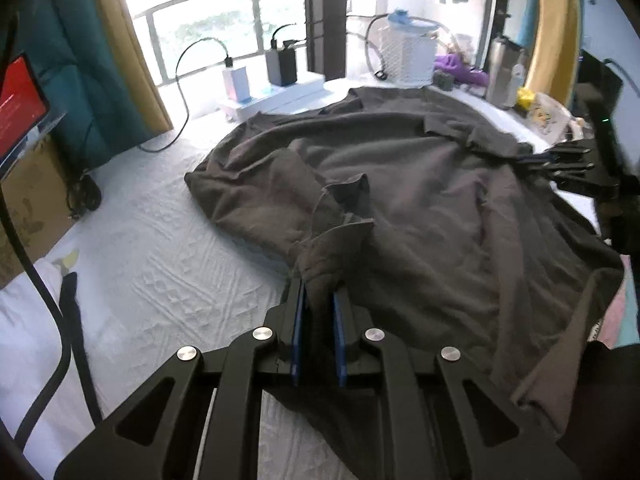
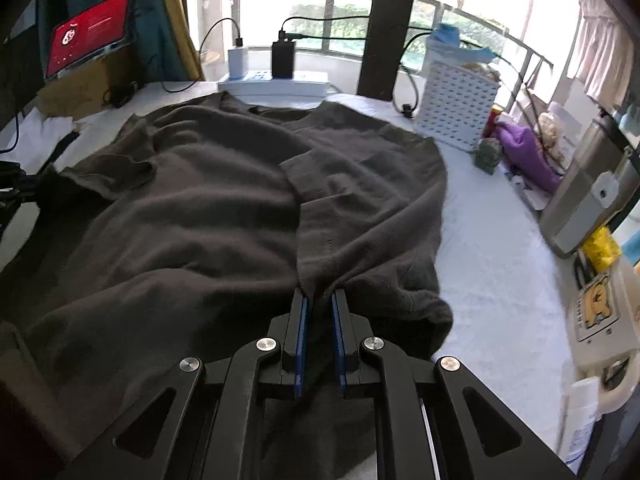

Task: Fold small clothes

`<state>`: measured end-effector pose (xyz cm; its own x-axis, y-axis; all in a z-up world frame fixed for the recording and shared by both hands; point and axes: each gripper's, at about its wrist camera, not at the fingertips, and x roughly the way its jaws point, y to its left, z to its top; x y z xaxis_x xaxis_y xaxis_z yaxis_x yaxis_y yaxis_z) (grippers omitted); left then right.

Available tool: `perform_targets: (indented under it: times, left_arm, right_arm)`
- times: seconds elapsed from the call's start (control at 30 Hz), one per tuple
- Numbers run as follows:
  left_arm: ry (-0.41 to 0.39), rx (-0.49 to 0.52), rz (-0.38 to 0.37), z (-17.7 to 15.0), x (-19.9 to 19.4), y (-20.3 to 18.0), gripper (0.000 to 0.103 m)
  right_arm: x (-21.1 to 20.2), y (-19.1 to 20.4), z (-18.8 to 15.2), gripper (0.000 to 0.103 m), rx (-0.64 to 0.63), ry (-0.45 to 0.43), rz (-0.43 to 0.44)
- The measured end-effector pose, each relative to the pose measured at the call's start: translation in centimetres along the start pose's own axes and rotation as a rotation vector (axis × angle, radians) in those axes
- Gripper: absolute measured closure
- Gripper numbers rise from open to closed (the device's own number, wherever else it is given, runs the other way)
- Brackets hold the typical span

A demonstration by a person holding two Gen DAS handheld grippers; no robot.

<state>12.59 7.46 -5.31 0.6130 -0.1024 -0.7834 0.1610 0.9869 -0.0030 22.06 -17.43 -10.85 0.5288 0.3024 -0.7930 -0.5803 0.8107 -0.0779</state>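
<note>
One dark grey shirt (image 1: 400, 184) on the bed (image 1: 160, 248), two grippers: left gripper (image 1: 319, 300) and right gripper (image 2: 319, 300) jaws each clamped on its fabric.

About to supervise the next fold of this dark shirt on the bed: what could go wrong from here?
1. Each gripper, left and right, pinches only a small bunch of the shirt; it may slip out.
2. Swinging fabric could snag the charger cables or the white basket near the collar.
</note>
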Motion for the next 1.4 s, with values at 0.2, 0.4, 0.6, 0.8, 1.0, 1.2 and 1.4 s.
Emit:
perform_targets:
  times: [0.2,0.4,0.6,0.8,1.0,1.2,1.4]
  left_arm:
    - [0.003,0.039,-0.088,-0.1,-0.2,-1.5,0.089]
    - [0.038,0.090,-0.183,-0.3,0.2,-4.2,0.089]
    - [-0.049,-0.007,-0.138,0.8,-2.0,-1.1,0.073]
    - [-0.052,-0.112,-0.118,1.8,0.0,1.8,0.049]
    - [0.015,-0.048,-0.165,2.2,2.8,-0.5,0.049]
    - [0.077,-0.028,-0.258,2.0,4.0,-3.0,0.049]
    - [0.112,0.079,-0.342,1.8,4.3,-7.1,0.049]
  right_arm:
    - [0.1,0.8,-0.5,0.091,0.025,0.024,0.019]
    - [-1.1,0.5,-0.5,0.088,0.052,0.003,0.019]
    - [-2.8,0.4,-0.4,0.024,0.077,-0.051,0.059]
    - [-3.0,-0.6,0.0,0.024,0.123,-0.069,0.052]
    - [-2.8,-0.9,-0.2,0.024,0.135,-0.069,0.056]
    - [-2.3,-1.4,-0.8,0.024,0.151,-0.053,0.052]
    - [-1.7,-1.7,-1.2,0.024,0.165,-0.049,0.056]
